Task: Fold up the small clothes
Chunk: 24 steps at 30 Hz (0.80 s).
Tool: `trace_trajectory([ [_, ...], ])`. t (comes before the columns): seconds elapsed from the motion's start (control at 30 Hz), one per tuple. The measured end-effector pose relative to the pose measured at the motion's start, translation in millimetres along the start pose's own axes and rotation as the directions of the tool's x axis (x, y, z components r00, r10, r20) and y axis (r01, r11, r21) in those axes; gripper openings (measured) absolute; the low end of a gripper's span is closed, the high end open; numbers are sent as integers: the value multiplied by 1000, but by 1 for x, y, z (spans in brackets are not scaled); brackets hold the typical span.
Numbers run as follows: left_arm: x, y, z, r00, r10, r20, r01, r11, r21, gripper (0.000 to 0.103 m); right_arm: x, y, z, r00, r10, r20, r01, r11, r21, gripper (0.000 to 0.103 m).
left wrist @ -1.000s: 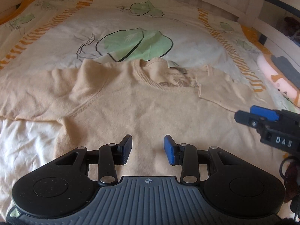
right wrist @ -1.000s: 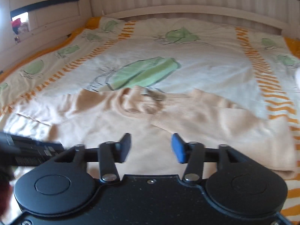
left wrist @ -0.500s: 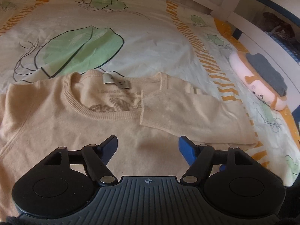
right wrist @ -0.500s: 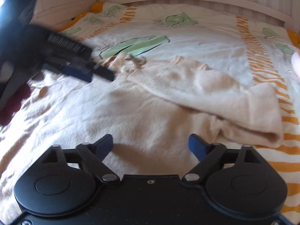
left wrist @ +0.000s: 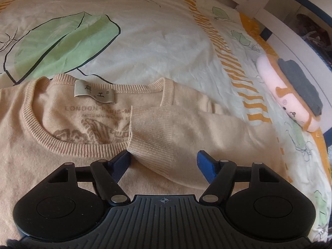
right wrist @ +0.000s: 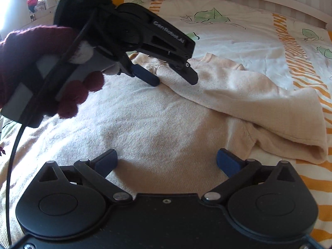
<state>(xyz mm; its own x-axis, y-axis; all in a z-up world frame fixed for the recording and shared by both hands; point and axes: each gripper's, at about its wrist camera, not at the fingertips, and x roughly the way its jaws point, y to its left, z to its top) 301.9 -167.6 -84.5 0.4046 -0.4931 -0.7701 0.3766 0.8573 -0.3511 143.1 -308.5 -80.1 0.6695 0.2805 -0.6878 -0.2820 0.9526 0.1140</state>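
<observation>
Knit: a cream sweater (left wrist: 62, 166) lies flat on the bed, front down, its ribbed neckline toward the headboard end and a pale label (left wrist: 94, 92) sewn inside the collar.
Print: faded brown lettering and a drawing show on the inner back below that label.
Sleeve: one sleeve (left wrist: 186, 132) is folded in across the body; its ribbed cuff (left wrist: 149, 128) reaches the neckline, and the fold sits near the bed's right edge in the left wrist view.
Bedding: a white sheet (left wrist: 155, 41) with green leaves and orange striped bands carries the sweater.
Left gripper (left wrist: 164, 162): it hovers over the cuff with the jaws closing; the cuff's lower corner lies between the blue pads, which stand apart from the cloth on both sides.
Same tool, right wrist view: the left gripper (right wrist: 174, 77) points down at the cuff, carried by a hand (right wrist: 41, 68) in a dark red knitted glove.
Right gripper (right wrist: 166, 162): jaws opening, spread wide over the sweater's body, nothing pinched between the pads.
Far corner: a pink plush toy (left wrist: 290, 95) with a grey patch rests along the bed's right edge, well apart from the sweater.
</observation>
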Motion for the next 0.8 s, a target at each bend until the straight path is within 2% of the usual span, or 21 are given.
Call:
trace_trajectory([
  [0.07,0,0,4,1000,7,5,-7,1000,-7,48,1,-1,1,1000,0,-3,0,1000,2,102],
  [0.1,0,-1,5,1000,15,10,-15,1000,-9,42,0,-1,2,1000,1,-2,-1,1000,4,102],
  [0.13,-1,-1,7,999,23,23,-23,1000,-14,32,0,-1,2,1000,3,-1,-3,1000,7,102],
  [0.17,-2,-2,8,999,24,34,-23,999,-22,17,0,-2,3,1000,5,-1,-5,1000,11,102],
  [0.2,-3,-2,9,999,21,44,-19,999,-33,10,0,-2,3,1000,5,0,-5,1000,14,102],
  [0.33,-25,-10,12,989,19,144,-11,998,-56,8,-4,-5,5,1000,7,23,-8,1000,26,102],
  [0.53,-97,-17,23,954,24,300,-21,1000,-13,8,-14,-11,9,997,23,80,-28,998,58,102],
  [0.67,-134,-1,26,936,73,344,-69,997,-23,8,-18,-12,10,993,52,102,-60,995,77,102],
  [0.8,-151,30,16,923,168,346,-157,986,-60,8,-19,-12,11,989,81,120,-91,993,76,102],
])
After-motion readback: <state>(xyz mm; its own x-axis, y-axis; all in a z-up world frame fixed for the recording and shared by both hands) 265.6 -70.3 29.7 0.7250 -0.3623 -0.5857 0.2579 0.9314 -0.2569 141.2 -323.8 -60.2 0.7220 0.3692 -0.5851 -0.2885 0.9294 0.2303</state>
